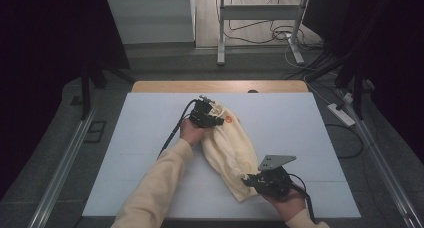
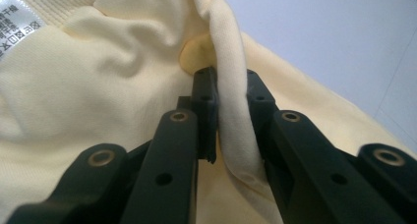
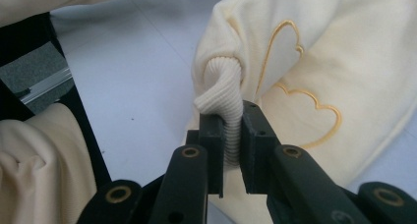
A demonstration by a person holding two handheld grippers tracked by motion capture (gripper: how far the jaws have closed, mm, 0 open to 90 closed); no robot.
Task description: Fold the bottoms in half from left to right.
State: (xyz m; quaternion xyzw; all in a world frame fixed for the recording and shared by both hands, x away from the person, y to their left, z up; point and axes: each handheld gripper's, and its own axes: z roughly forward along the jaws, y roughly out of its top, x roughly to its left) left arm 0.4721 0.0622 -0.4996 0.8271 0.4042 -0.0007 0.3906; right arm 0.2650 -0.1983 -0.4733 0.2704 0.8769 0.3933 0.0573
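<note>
1. The work item is a pale yellow sweatshirt (image 1: 227, 150); it lies bunched near the middle of the white tabletop (image 1: 125, 153), running from the far centre toward the person's near right; both ends are held.

2. The left gripper (image 1: 212, 119) holds the far end; in the left gripper view its jaws are closed to a narrow gap on a folded edge of fabric (image 2: 231, 101) that rises between them; a care label (image 2: 14, 25) shows at the upper left, which suggests that this hold is near the neck opening, with the inner side exposed.

3. The right gripper (image 1: 250, 180) holds the near end; in the right gripper view its jaws are clamped on a ribbed band (image 3: 223, 94), judged to be a cuff or hem; embroidered orange outlines (image 3: 305, 106) lie just beside the grip on the cloth.

4. Reason for the two holds: pinching a seam or ribbed band gives thicker, firmer material than a single layer, so the cloth is less likely to slip; holds at opposite ends allow the sweatshirt to be pulled taut and spread flat.

5. Judged step: the sweatshirt is gathered and not yet laid flat; the next move calls for drawing the grippers apart and lifting slightly.

6. Risk: the rib may slide out of the right gripper under tension; the bunched middle may stay twisted.
</note>
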